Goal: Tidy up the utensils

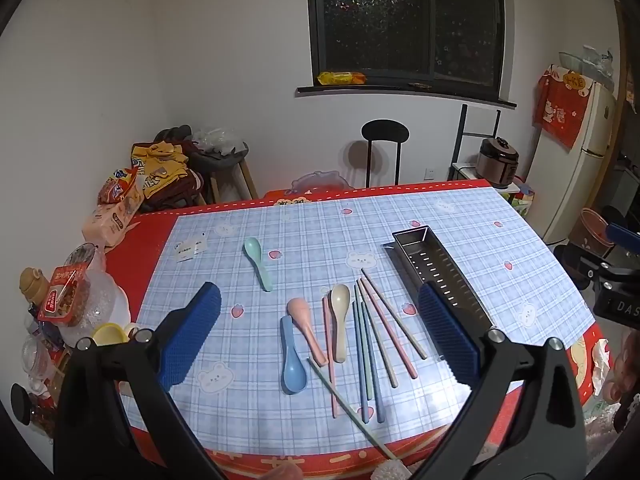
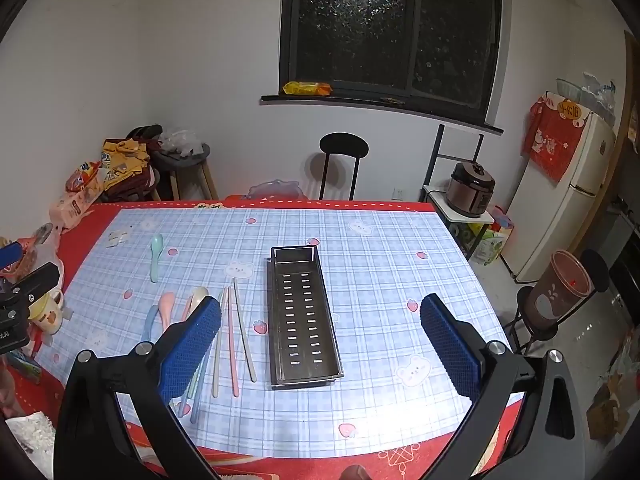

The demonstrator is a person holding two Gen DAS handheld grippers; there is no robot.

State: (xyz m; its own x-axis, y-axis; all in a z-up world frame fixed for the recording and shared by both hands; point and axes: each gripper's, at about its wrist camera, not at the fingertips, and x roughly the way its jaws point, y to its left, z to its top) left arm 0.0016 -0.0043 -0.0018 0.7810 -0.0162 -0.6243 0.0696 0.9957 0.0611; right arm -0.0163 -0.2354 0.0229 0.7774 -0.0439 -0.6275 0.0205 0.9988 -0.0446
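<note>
A perforated metal utensil tray point(image 1: 436, 272) point(image 2: 305, 316) lies empty on the checked tablecloth. Left of it lie several pastel chopsticks point(image 1: 380, 336) point(image 2: 232, 340), a beige spoon point(image 1: 340, 320), a pink spoon point(image 1: 306, 326) and a blue spoon point(image 1: 291, 360). A mint spoon point(image 1: 258, 262) point(image 2: 156, 256) lies apart, farther back on the left. My left gripper point(image 1: 320, 332) hovers open above the spoons and chopsticks with nothing between its fingers. My right gripper point(image 2: 320, 344) hovers open above the tray, also holding nothing. Its left pad point(image 2: 192, 348) hides part of the spoons.
Snack bags, jars and a yellow cup point(image 1: 110, 334) crowd the table's left edge. A black stool point(image 2: 343, 146) stands behind the table. To the right stand a rice cooker point(image 2: 472, 194), a fridge point(image 2: 560, 200) and a brown cup on a stand point(image 2: 560, 292).
</note>
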